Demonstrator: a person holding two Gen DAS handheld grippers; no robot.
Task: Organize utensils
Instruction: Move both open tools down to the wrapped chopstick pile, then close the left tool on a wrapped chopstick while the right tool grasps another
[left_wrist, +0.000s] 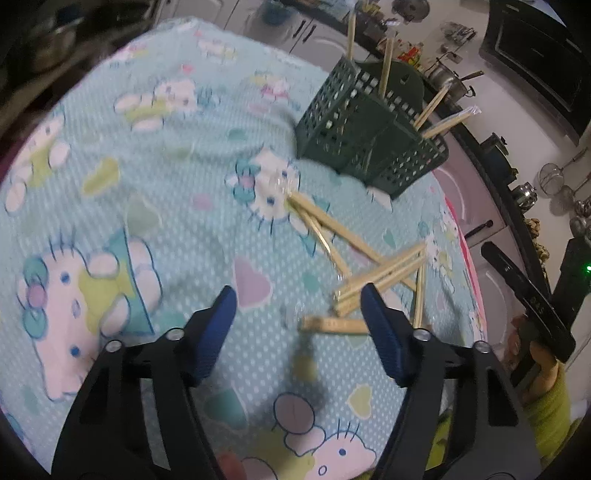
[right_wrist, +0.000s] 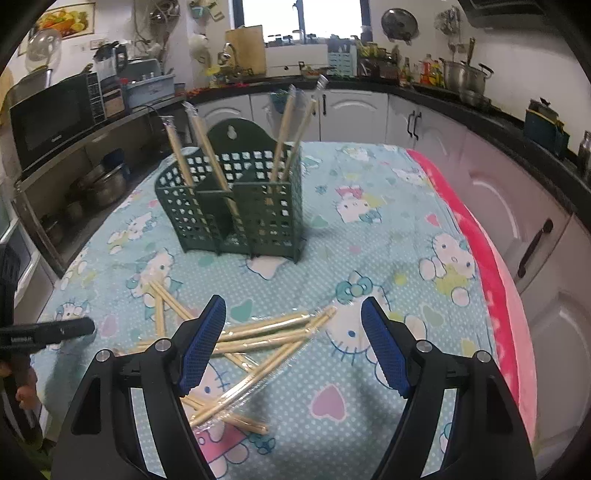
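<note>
My left gripper (left_wrist: 297, 314) hangs over the patterned cloth (left_wrist: 147, 184), jaws parted and empty; one wrapped chopstick (left_wrist: 332, 325) lies below the gap, unpinched. The loose chopsticks (right_wrist: 258, 332) lie crossed on the cloth, in front of the green holder (right_wrist: 236, 206), which stands upright with four sticks inside. My right gripper (right_wrist: 293, 328) hovers over the pile, jaws wide, gripping nothing.

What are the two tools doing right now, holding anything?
Left tool: open, holding nothing.
Right tool: open, holding nothing.
</note>
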